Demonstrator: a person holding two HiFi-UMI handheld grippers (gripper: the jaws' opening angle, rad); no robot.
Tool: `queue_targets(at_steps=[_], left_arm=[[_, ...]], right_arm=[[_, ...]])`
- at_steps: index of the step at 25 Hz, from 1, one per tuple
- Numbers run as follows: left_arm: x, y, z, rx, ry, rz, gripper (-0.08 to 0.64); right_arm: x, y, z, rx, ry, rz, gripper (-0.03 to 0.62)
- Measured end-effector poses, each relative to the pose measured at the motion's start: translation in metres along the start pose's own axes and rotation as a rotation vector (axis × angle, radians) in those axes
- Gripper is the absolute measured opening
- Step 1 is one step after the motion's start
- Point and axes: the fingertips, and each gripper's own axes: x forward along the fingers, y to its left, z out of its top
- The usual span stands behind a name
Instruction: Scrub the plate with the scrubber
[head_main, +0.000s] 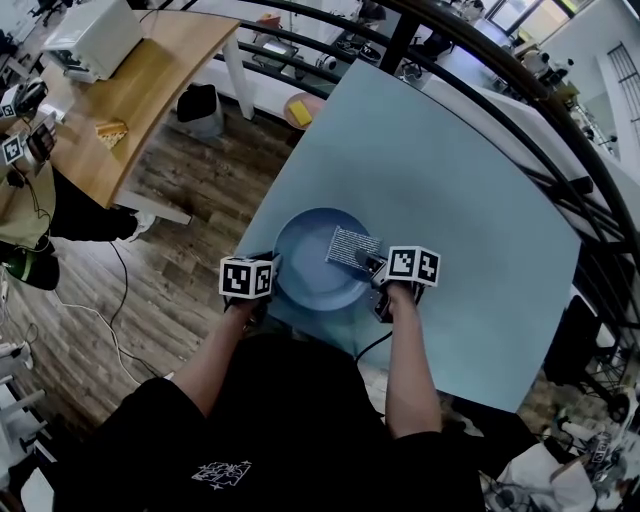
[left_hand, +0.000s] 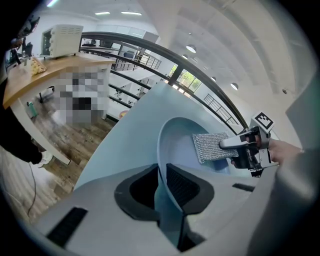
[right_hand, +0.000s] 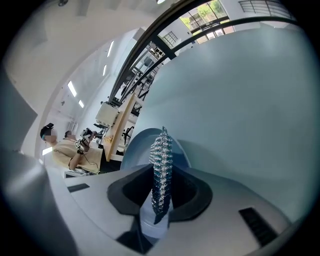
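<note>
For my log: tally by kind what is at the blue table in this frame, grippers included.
plate: 1
scrubber: 1
grippers: 2 (left gripper shut on the plate's rim, right gripper shut on the scrubber)
Total: 4

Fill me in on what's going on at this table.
A person is working with a gripper in each hand at a pale blue table. The left gripper is clamped on the near rim of a blue plate, steadying it. The right gripper grips a silver mesh scrubber and holds it flat over the right part of the plate's inner face. Whether it presses on the surface can't be told.
</note>
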Motion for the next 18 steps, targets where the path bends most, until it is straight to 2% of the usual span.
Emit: queue_targets(at_steps=[8,18], left_arm=[[-0.001,-0.001,0.000,0.003,-0.002,0.008,0.059],[-0.002,0.001,-0.001,0.002,-0.005,0.010,0.060]], right_arm=[[-0.021,-0.017,-0.011,0.029,-0.008,-0.014,0.084],[-0.028,-0.017,-0.038,0.021,0.024,-0.007,0.084]])
